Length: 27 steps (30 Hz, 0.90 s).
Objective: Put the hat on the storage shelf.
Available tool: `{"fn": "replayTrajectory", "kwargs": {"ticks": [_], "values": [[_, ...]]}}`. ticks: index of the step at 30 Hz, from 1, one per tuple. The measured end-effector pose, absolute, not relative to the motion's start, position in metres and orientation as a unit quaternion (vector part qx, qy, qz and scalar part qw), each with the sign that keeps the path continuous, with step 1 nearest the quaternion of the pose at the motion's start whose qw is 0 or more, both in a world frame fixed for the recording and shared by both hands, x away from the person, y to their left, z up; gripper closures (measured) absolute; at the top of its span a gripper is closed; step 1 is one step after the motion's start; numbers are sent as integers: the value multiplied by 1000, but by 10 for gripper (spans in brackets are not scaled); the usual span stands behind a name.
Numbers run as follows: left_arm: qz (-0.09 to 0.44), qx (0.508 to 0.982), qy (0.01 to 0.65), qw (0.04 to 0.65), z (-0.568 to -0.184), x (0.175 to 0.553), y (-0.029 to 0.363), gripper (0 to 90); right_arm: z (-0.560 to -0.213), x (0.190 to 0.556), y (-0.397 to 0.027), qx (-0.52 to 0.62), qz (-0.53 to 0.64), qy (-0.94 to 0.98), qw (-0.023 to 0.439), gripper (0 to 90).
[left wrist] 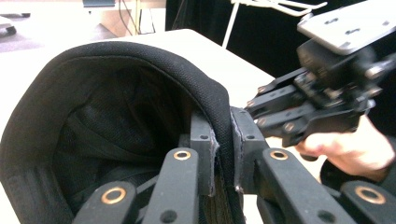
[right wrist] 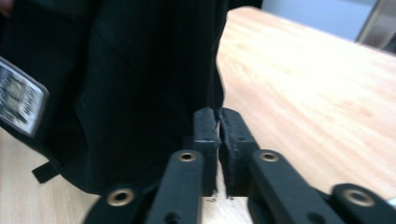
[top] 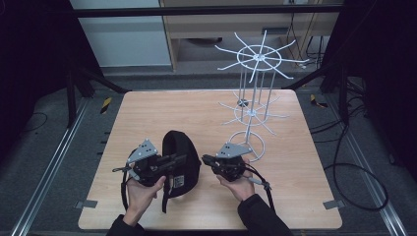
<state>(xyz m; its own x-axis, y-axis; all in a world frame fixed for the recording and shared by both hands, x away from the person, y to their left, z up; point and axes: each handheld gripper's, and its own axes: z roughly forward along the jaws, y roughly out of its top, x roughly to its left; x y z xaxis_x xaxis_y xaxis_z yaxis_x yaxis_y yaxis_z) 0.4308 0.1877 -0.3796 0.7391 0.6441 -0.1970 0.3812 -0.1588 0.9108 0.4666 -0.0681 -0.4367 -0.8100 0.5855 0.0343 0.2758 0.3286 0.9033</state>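
A black cap (top: 181, 156) sits near the front of the wooden table (top: 147, 113), between the person's two hands, with its opening turned toward the left gripper (top: 169, 161). It is made of dark woven fabric, rounded at the crown, with a thick padded rim (left wrist: 140, 53) that arches over a hollow, mesh-lined inside (left wrist: 107, 126). A small pale label (right wrist: 18, 100) with blurred print is sewn on its outer side, and a short black strap end (right wrist: 44, 171) pokes out at its lower edge onto the tabletop. The left gripper has its jaws clamped on the rim, one pad inside the cap and one outside, the fabric pinched flat between them. The right gripper (top: 205, 160) lies just beside the cap's other flank; its jaws are drawn together with only a thin slit between the pads, and nothing sits in that slit, though the tips look very close to the black cloth. Behind the right hand (top: 241, 184) stands a white wire rack (top: 253, 88) with spoked tiers, well apart from the cap.
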Motion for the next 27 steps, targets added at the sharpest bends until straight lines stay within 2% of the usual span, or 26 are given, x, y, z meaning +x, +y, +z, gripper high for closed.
{"fn": "replayTrajectory", "kwargs": {"ticks": [1,2,3,6,9,12,14,15,22,27], "values": [[119,752,341,552,-380,431,188,813,-437,467,-68,269,513,801,151,825],[119,751,337,555,-377,430,186,814,-439,467,-67,268,515,800,150,751],[119,751,337,555,-377,430,186,814,-439,467,-67,268,515,800,150,751],[117,752,327,560,-375,428,183,815,-440,469,-66,267,528,795,134,654],[117,755,323,558,-374,427,180,817,-442,471,-66,268,529,796,126,633],[118,759,319,555,-375,426,177,817,-445,472,-67,260,536,796,105,760],[117,760,319,554,-376,427,178,817,-446,472,-67,259,530,800,111,881],[116,759,320,556,-376,428,179,818,-446,471,-68,259,530,800,112,897],[112,752,327,561,-376,430,184,813,-438,470,-74,267,530,797,117,900],[123,749,335,558,-375,429,189,791,-427,467,-76,269,522,798,136,900]]}}
